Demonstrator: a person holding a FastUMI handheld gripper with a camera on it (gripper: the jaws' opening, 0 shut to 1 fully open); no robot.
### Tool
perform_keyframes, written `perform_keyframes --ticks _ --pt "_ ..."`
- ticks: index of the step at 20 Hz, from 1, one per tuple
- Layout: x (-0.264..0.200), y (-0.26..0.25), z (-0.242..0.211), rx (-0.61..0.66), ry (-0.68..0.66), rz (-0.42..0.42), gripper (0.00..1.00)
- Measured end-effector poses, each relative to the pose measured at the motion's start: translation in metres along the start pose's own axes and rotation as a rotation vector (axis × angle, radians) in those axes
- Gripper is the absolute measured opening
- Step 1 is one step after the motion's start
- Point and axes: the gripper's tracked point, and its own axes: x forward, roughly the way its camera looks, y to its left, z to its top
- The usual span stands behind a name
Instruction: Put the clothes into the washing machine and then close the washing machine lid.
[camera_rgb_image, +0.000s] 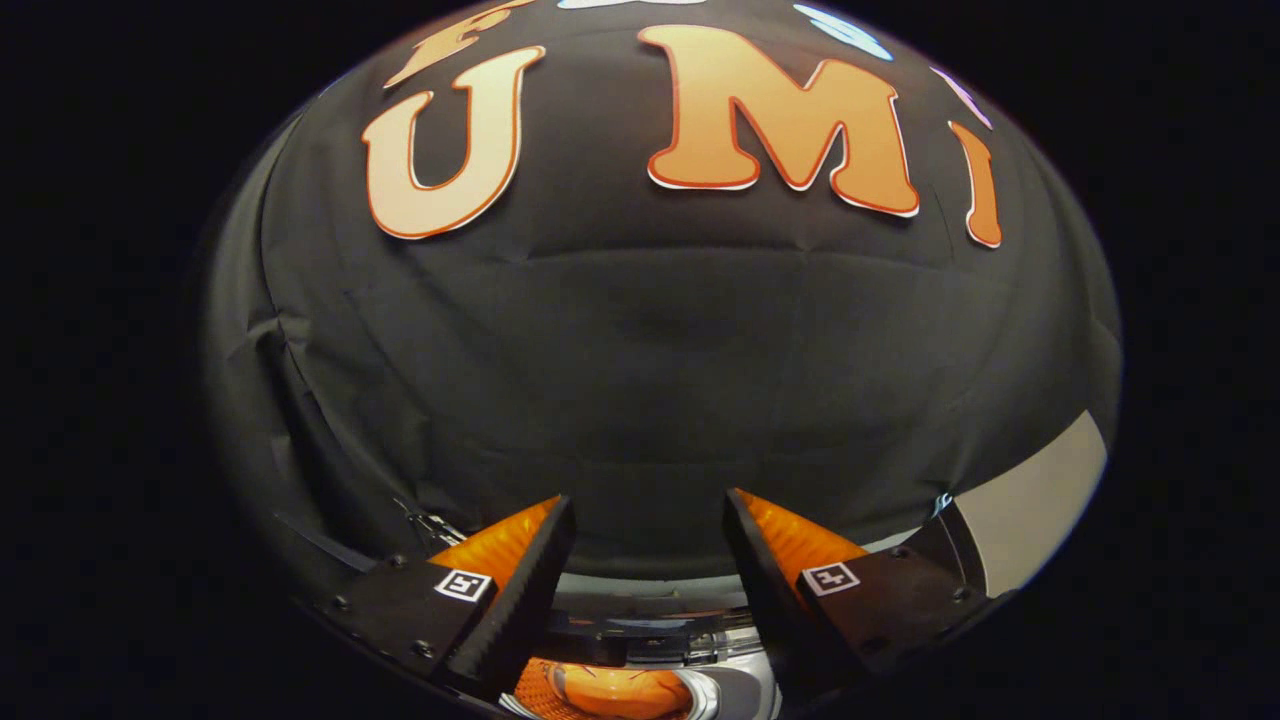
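My gripper (648, 512) is open, its two fingers spread wide with nothing between them. It is raised and faces the booth's black cloth wall. Below and between the fingers I see part of the washing machine (650, 630), with its top edge and dark control strip. Lower still, the round drum opening (610, 692) shows an orange glow inside; I cannot tell whether that is clothing. The machine's lid is hidden.
The black cloth wall (660, 340) stands straight ahead beyond the fingers. A pale floor or wall strip (1040, 500) shows past the right finger, beside the cloth's edge.
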Motion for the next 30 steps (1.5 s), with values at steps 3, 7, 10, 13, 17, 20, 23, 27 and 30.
perform_keyframes --ticks 3,7,10,13,17,20,23,27,30 --pt "0.000 -0.003 0.002 -0.004 -0.043 -0.014 0.98" --pt "-0.006 -0.002 0.004 -0.009 -0.097 -0.006 0.98" --pt "-0.012 -0.003 0.005 -0.010 -0.152 0.007 0.97" --pt "-0.022 -0.004 0.003 -0.014 -0.169 0.005 0.98" --pt "-0.022 -0.003 0.004 -0.015 -0.195 0.007 0.98" --pt "-0.020 -0.002 0.008 -0.020 -0.216 0.013 0.98" --pt "-0.020 -0.003 0.011 -0.023 -0.233 0.015 0.98" --pt "-0.019 -0.003 0.014 -0.027 -0.254 0.019 0.98" --pt "-0.018 -0.003 0.016 -0.029 -0.272 0.022 0.98"
